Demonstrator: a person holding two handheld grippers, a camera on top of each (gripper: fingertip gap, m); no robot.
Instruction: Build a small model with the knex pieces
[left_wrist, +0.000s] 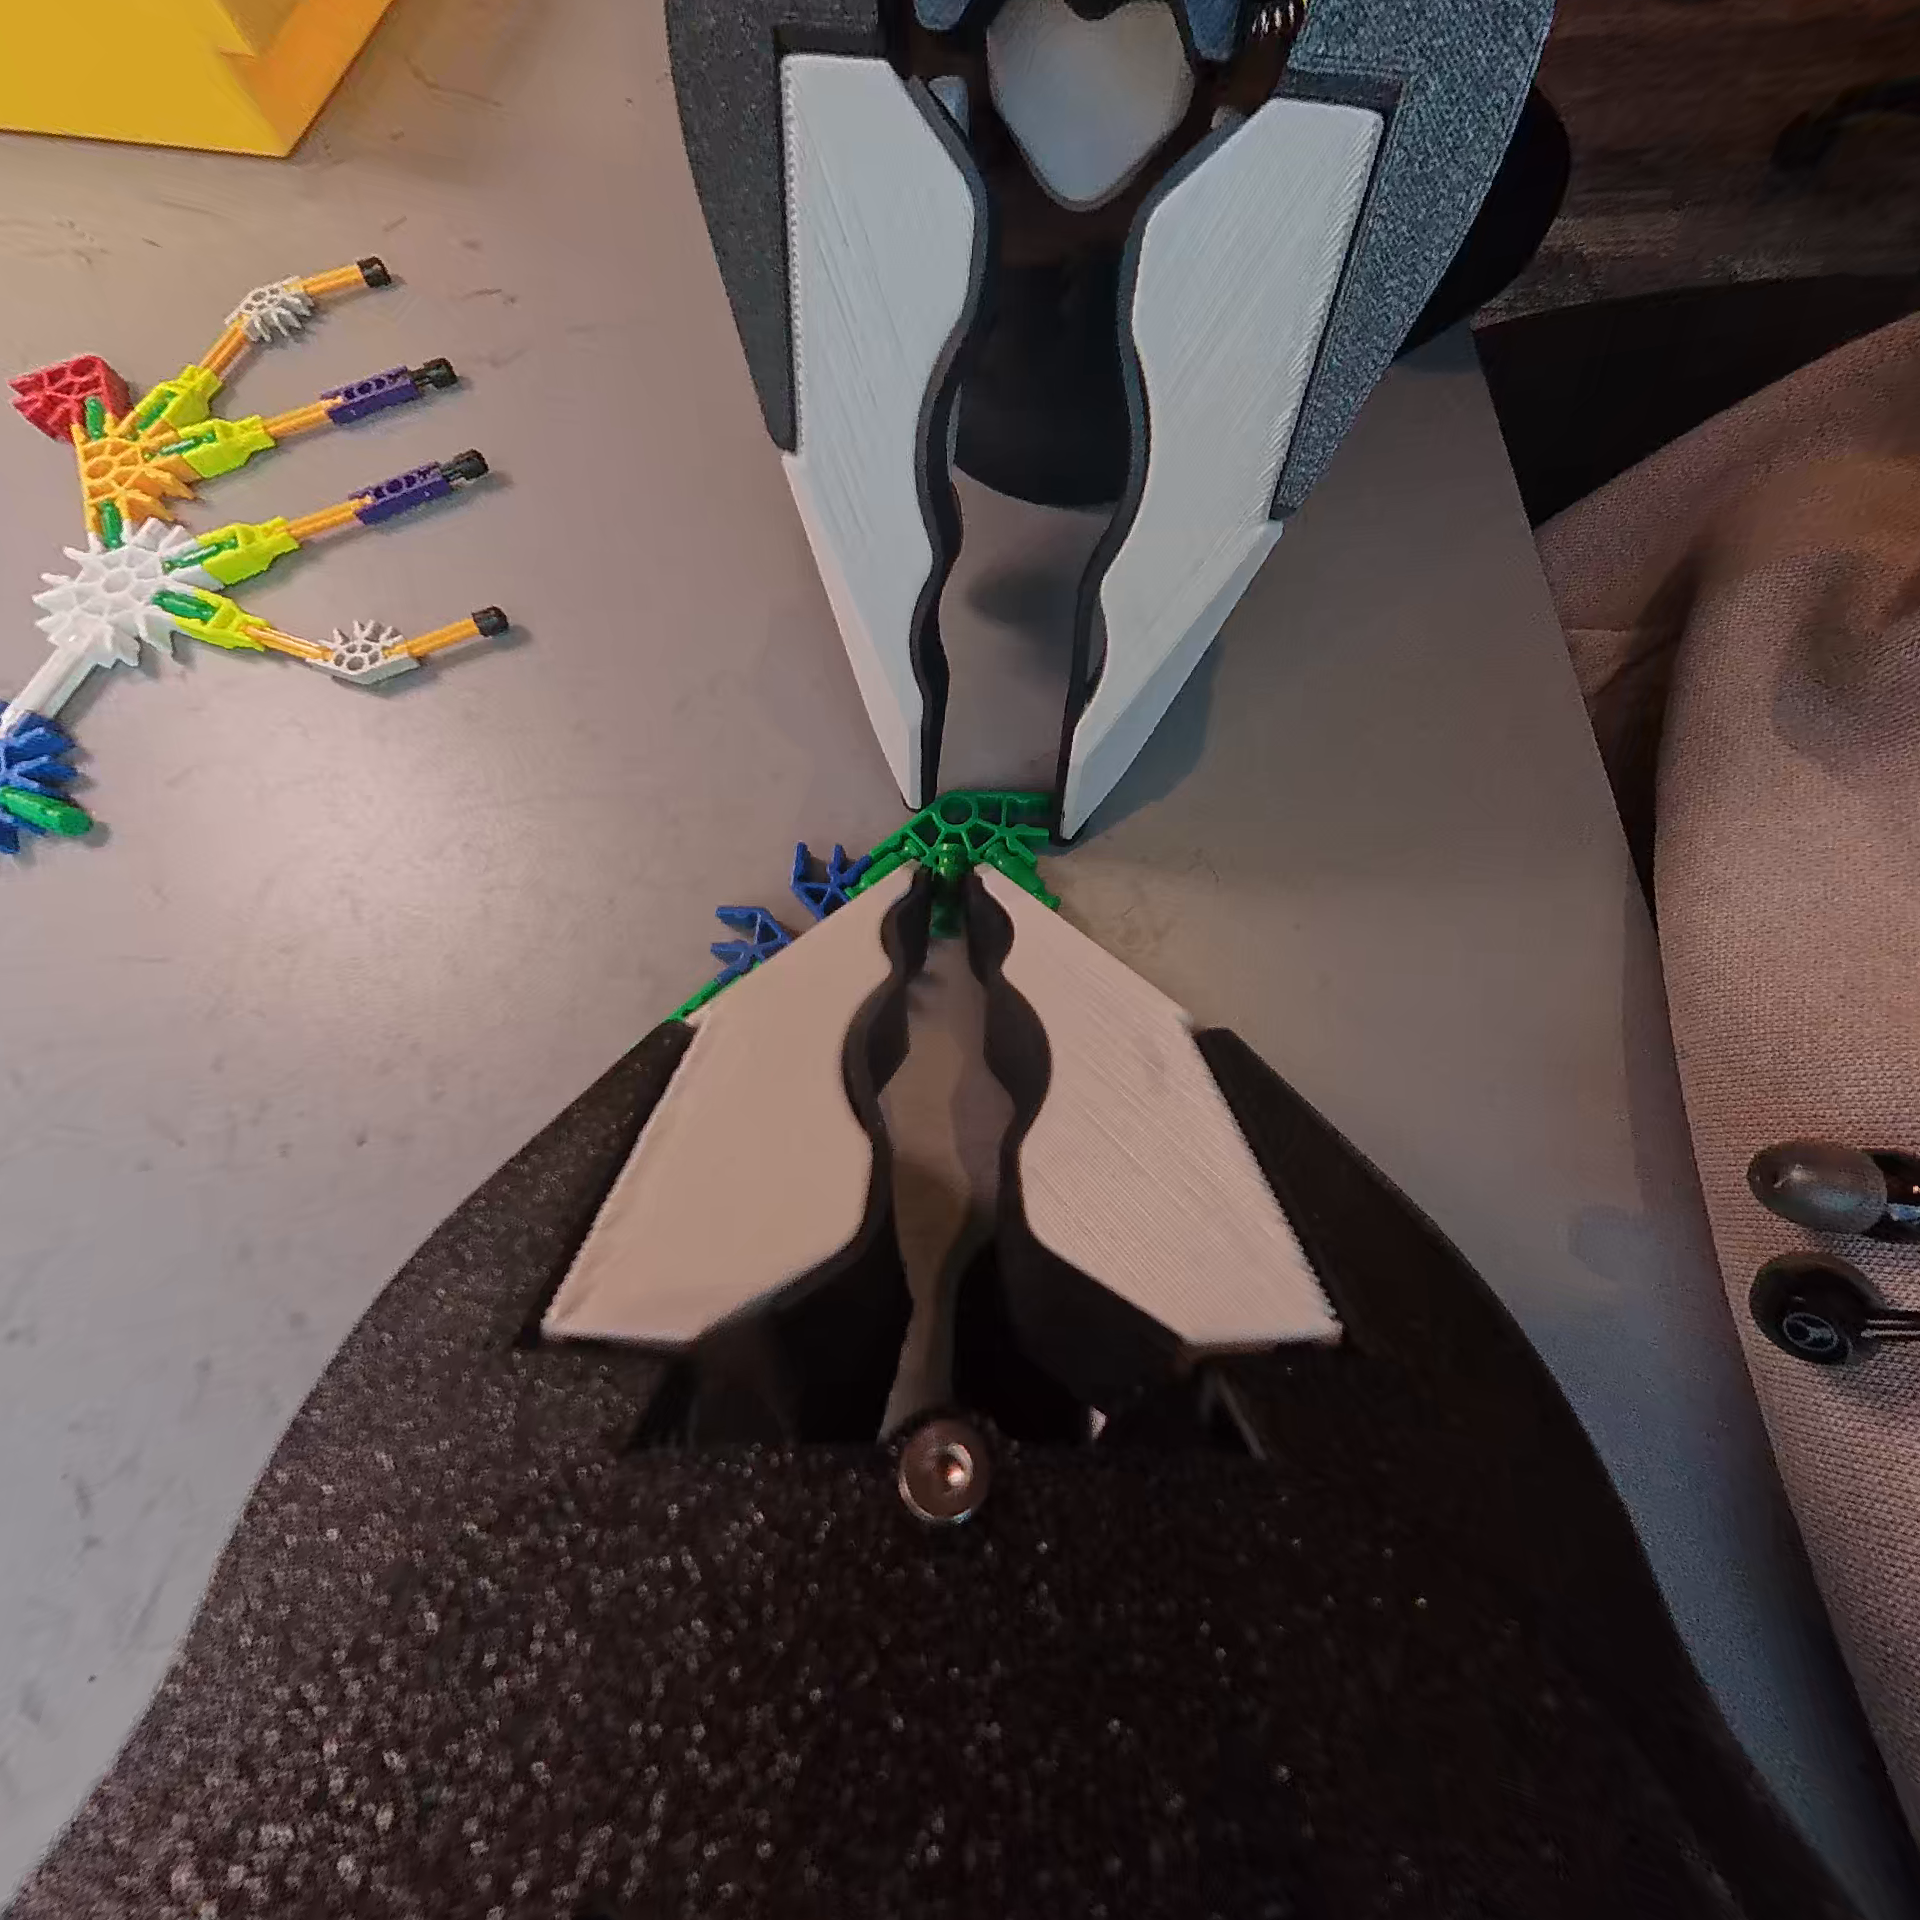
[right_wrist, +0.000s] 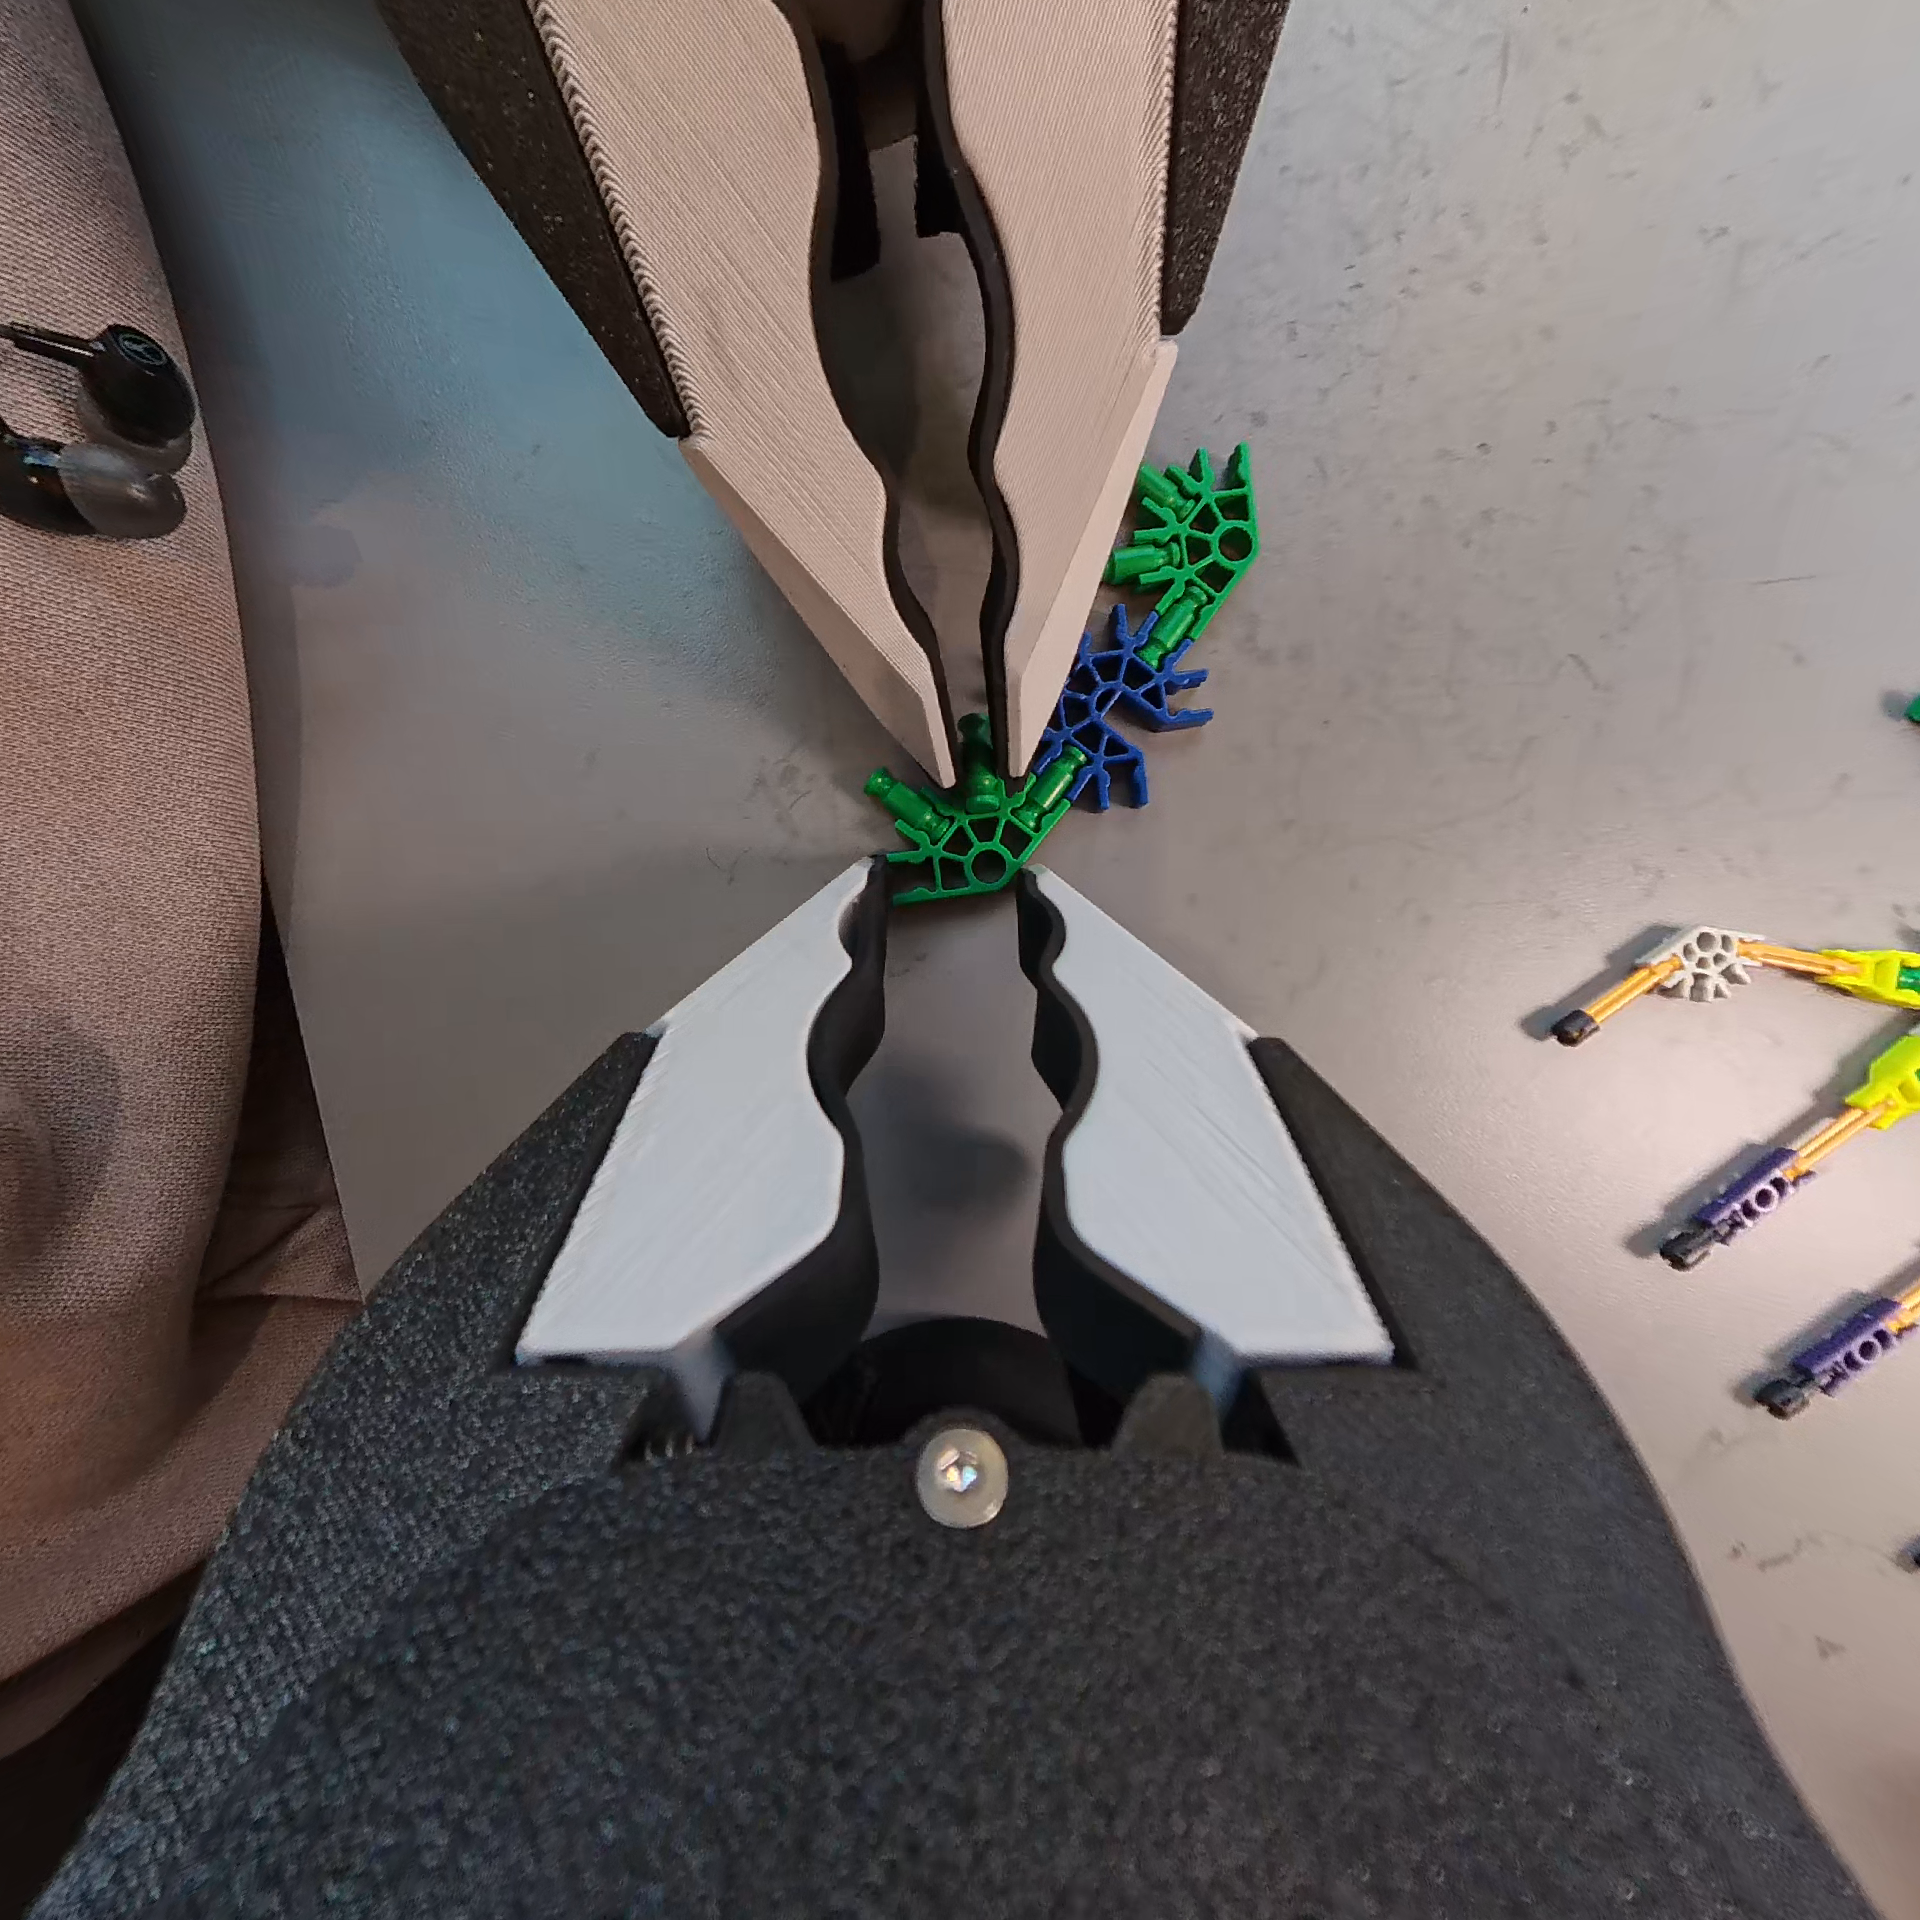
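Speckled black foam-like housing fills the lower part of each wrist view, with a shiny screw head set in it and two ribbed, printed fingers lined with wavy black rubber reaching forward. Beige fingers belong to the left gripper (left_wrist: 943, 883), whose tips are pinched on a short green rod (right_wrist: 975, 764) standing out of a flat green half-round connector (left_wrist: 961, 831). Pale grey-blue fingers belong to the right gripper (right_wrist: 951, 883); its tips stand apart at either end of that connector's curved edge, touching or nearly touching it, and whether they press it I cannot tell.

Beyond the left gripper's tips, a chain runs off: more green rods, two blue snowflake-shaped connectors (right_wrist: 1117, 707), then a second green half-round connector (right_wrist: 1210, 535), all lying flat on the scuffed grey table (left_wrist: 416, 1039).

Well away from both grippers lies a fan-shaped toy assembly (left_wrist: 187, 499) of orange, white, red and blue hubs, lime clips, thin yellow rods, purple sleeves and black end caps. A yellow box (left_wrist: 187, 73) sits farther off. On the opposite side, a person's tan woven garment (left_wrist: 1787, 831) borders the table edge, with two earbuds (left_wrist: 1818, 1247) resting on it.
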